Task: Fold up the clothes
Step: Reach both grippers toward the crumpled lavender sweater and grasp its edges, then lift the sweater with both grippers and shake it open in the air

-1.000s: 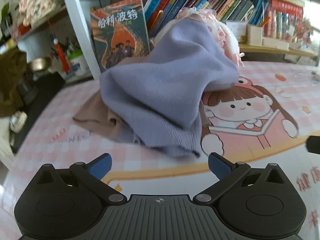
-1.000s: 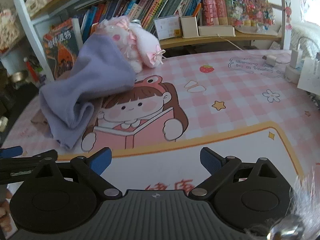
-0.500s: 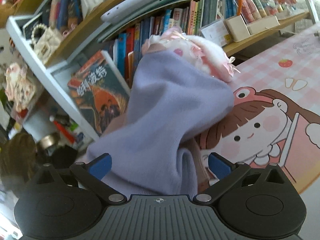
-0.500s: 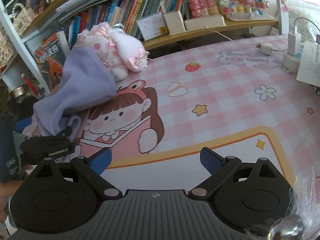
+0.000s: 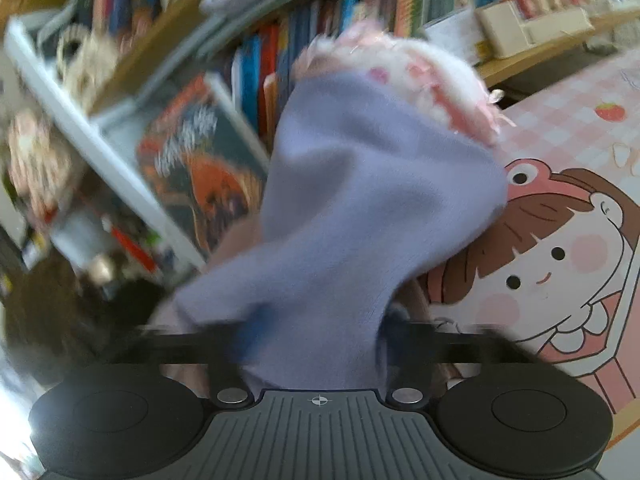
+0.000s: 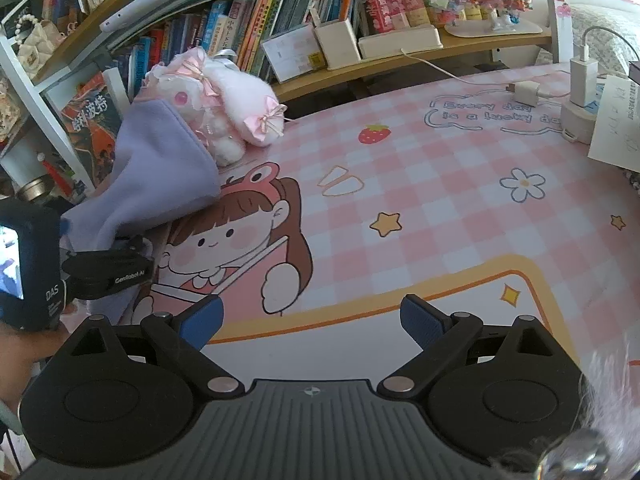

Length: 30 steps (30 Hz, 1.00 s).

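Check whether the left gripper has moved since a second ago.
Yes. The left gripper has advanced from the mat's front edge to the lavender garment, toward the bookshelf, and its fingers now straddle the cloth.

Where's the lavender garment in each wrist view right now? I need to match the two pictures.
Left wrist: the lavender garment fills the centre, running down to the left claw, which is blurred.
Right wrist: it lies at the left edge, mid-height, beside the left claw's black body; the right claw is open over the mat.
Shared landmark: the pink plush toy behind the garment's top.
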Each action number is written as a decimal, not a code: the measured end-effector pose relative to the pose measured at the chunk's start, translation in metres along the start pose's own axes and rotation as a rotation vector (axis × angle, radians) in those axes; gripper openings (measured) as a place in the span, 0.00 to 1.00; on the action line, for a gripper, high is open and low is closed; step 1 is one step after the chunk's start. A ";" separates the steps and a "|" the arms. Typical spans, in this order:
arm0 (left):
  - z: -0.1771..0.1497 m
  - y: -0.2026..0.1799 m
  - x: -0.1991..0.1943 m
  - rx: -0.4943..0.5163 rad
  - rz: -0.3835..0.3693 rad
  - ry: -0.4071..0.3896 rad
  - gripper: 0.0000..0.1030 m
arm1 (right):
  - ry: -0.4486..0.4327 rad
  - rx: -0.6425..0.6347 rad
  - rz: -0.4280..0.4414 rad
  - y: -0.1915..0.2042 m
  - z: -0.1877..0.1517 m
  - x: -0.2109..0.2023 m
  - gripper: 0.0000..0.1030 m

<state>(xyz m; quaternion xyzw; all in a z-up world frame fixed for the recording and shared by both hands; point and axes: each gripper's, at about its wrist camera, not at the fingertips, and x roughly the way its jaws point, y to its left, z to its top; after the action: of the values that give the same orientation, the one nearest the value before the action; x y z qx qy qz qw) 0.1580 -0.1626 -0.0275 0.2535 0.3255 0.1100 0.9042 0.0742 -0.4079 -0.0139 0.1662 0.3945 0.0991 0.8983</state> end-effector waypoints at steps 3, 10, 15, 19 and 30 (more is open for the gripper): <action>-0.008 0.025 -0.014 -0.094 -0.062 -0.004 0.17 | -0.012 0.001 0.042 0.002 0.005 0.000 0.93; -0.041 0.063 -0.099 -0.183 -0.186 -0.083 0.14 | 0.060 0.056 0.332 0.020 0.012 0.019 0.93; -0.061 0.064 -0.135 -0.229 -0.246 -0.076 0.14 | 0.237 0.346 0.523 0.018 -0.002 0.045 0.93; -0.072 0.064 -0.150 -0.237 -0.267 -0.076 0.14 | 0.277 0.432 0.601 0.017 -0.012 0.047 0.81; -0.081 0.091 -0.161 -0.270 -0.330 -0.104 0.14 | 0.401 0.619 0.687 0.023 -0.049 0.043 0.76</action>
<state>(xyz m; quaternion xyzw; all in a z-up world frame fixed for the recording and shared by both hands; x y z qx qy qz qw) -0.0201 -0.1127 0.0524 0.0786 0.2978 -0.0100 0.9513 0.0656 -0.3623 -0.0655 0.5227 0.4926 0.2974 0.6291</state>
